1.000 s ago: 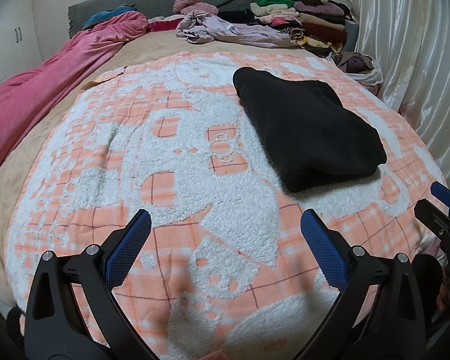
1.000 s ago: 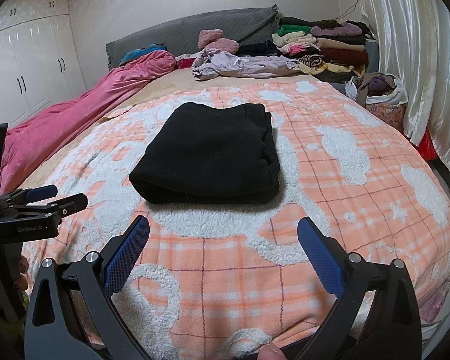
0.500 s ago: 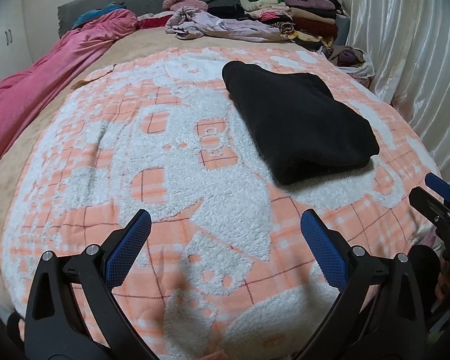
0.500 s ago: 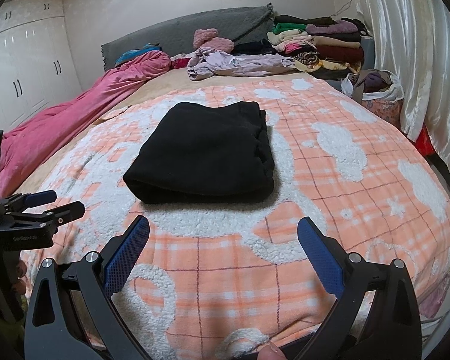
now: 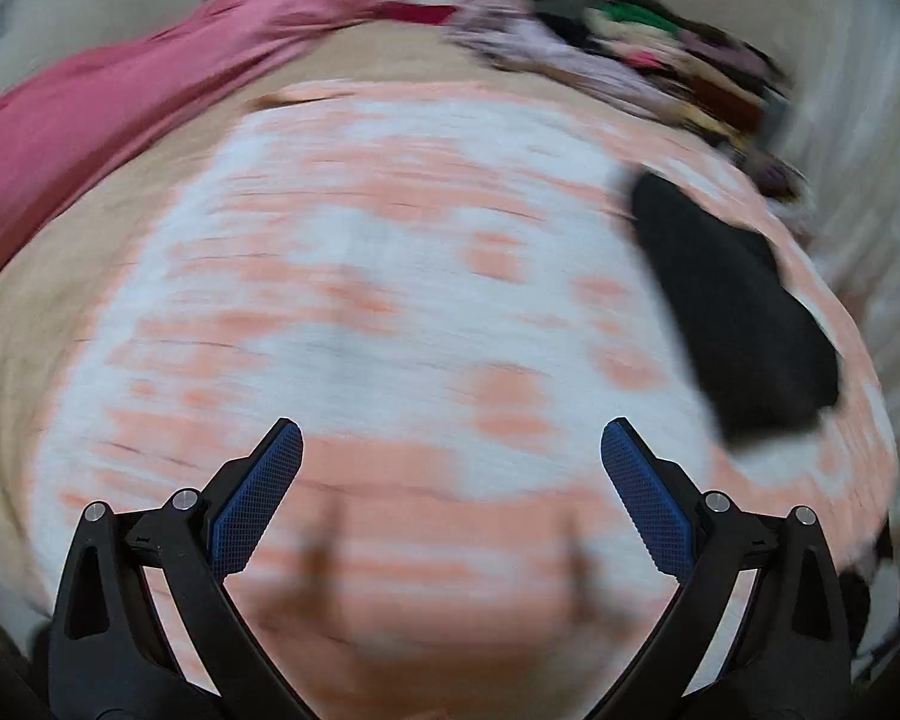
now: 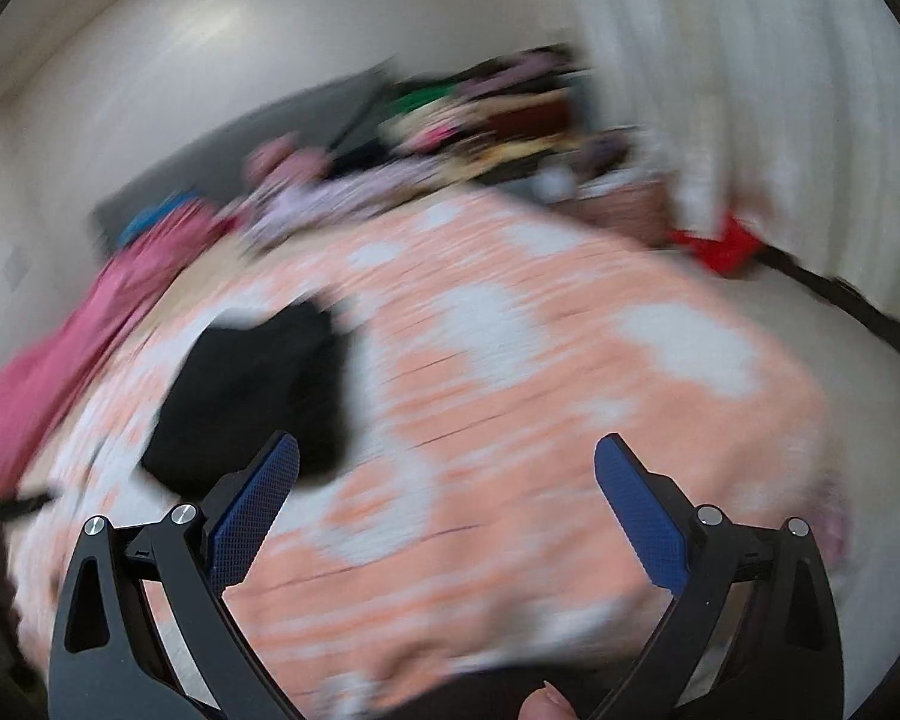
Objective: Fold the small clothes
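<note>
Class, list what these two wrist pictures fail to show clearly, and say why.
- Folded black garment: folds smeared by motion blur, both views.
- Heap of mixed-coloured clothes: single items unreadable, blurred.
- Orange-and-white plaid blanket: pattern smeared.
- Thumb: cut off by the right view's bottom edge.

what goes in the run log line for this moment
left gripper: open, empty | right gripper: open, empty | black garment: folded on blanket, untouched | views: motion-blurred
</note>
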Demonstrator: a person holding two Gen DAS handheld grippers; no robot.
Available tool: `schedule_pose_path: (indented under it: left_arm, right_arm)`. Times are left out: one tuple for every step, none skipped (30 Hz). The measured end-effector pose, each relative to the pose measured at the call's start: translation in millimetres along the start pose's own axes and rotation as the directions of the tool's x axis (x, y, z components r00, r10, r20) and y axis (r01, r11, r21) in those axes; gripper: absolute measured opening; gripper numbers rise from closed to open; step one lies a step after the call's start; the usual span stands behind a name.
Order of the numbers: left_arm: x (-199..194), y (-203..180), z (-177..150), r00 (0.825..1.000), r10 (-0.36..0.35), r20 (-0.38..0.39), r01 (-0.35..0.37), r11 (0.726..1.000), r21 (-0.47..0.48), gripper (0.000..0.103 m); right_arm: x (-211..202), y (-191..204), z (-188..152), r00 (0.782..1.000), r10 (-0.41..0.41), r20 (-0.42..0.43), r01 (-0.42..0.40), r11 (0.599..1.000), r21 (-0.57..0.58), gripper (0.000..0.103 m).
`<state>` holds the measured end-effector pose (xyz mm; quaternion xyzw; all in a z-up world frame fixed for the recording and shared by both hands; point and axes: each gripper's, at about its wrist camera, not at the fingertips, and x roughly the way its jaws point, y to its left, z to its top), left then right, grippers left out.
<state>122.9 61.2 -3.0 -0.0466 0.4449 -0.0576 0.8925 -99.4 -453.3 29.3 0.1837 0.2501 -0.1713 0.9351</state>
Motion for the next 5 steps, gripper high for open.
schedule_pose_path:
  left_arm:
    - [3, 19, 7, 0.999, 0.035, -0.005, -0.035, 0.999, -0.013, 0.094]
    - [6, 53, 17, 0.995, 0.094, -0.015, -0.094, 0.994, -0.050, 0.094]
    - [7, 84, 25, 0.991, 0.135, -0.017, -0.136, 0.987, -0.090, 0.094]
    - [9, 117, 33, 0.981, 0.193, -0.024, -0.195, 0.972, -0.129, 0.094]
    - [10, 146, 39, 0.967, 0.253, -0.035, -0.255, 0.954, -0.157, 0.094]
  right_arm:
    - [-13, -34, 3, 0.995, -0.087, 0.038, 0.084, 0.994, 0.075, 0.098]
    - [-22, -57, 4, 0.987, -0.151, 0.055, 0.143, 0.982, 0.121, 0.098]
    - [-34, -86, 2, 0.969, -0.238, 0.067, 0.223, 0.959, 0.177, 0.098]
    - [-49, -124, -4, 0.931, -0.361, 0.060, 0.337, 0.910, 0.241, 0.098]
    - [-59, -150, -10, 0.891, -0.453, 0.033, 0.426, 0.859, 0.282, 0.098]
